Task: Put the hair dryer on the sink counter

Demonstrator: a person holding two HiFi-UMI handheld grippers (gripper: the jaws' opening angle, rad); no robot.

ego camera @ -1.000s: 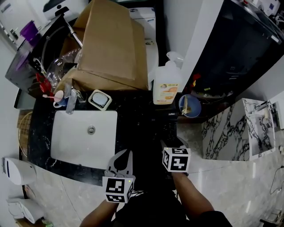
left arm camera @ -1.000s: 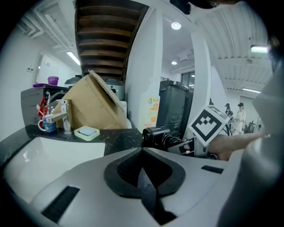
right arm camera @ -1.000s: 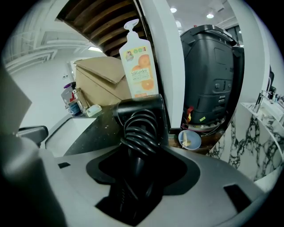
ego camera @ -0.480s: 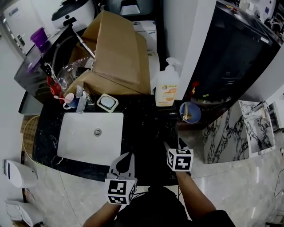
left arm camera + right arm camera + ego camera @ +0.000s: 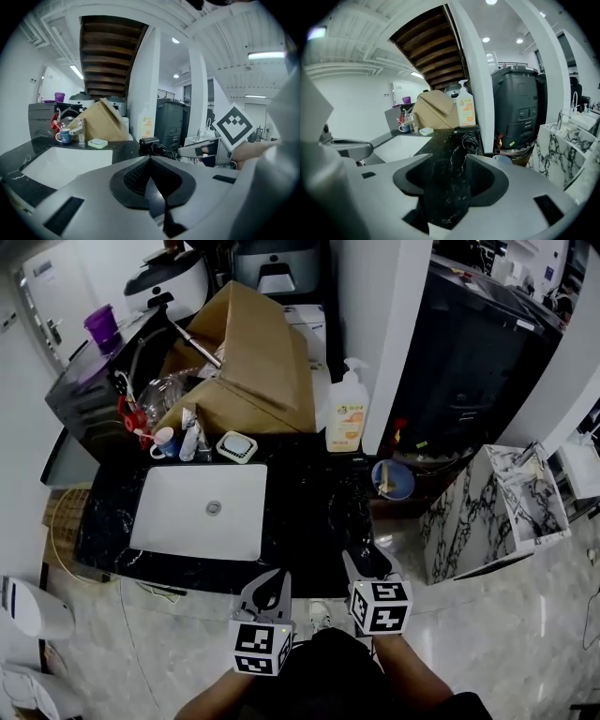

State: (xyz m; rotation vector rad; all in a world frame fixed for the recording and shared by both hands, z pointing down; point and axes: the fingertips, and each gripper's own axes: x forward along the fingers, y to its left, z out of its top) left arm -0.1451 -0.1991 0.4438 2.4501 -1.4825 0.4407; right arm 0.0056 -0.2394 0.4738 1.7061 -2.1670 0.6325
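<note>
Looks as good as finished, going by where everything lies. Can see the hair dryer (image 5: 151, 144) lying on the black sink counter (image 5: 300, 521), right of centre in the left gripper view, with its coiled cord bunched just beside it. Shows up again in the right gripper view (image 5: 465, 133), straight ahead past the jaws, near the foot of the white pillar. Cannot pick it out cleanly in the head view, being black on black stone; appears to sit right of the white basin (image 5: 202, 512) and below the soap bottle (image 5: 345, 418) in that frame.

Holds nothing in either tool. Finds the left gripper (image 5: 274, 585) at the bottom centre of the head view, with its jaws pressed together to a point and nothing between them, as seen in its own view (image 5: 150, 161). Finds the right gripper (image 5: 364, 563) just beside it, jaws spread apart (image 5: 457, 161), with only bare marbled countertop visible through the gap. Places both near the counter's front edge, well apart from the dryer and touching nothing on the stone.

Leaves little to do, then: dryer down on the counter, released, resting flat and apart from the basin. Might call for a nudge away from the right-hand edge, where the blue bowl (image 5: 392, 480) sits lower down, though no sign of it tipping. Leaves the cardboard box (image 5: 253, 352), mug (image 5: 164, 441) and soap dish (image 5: 236, 447) in the upper left out of the job altogether.
</note>
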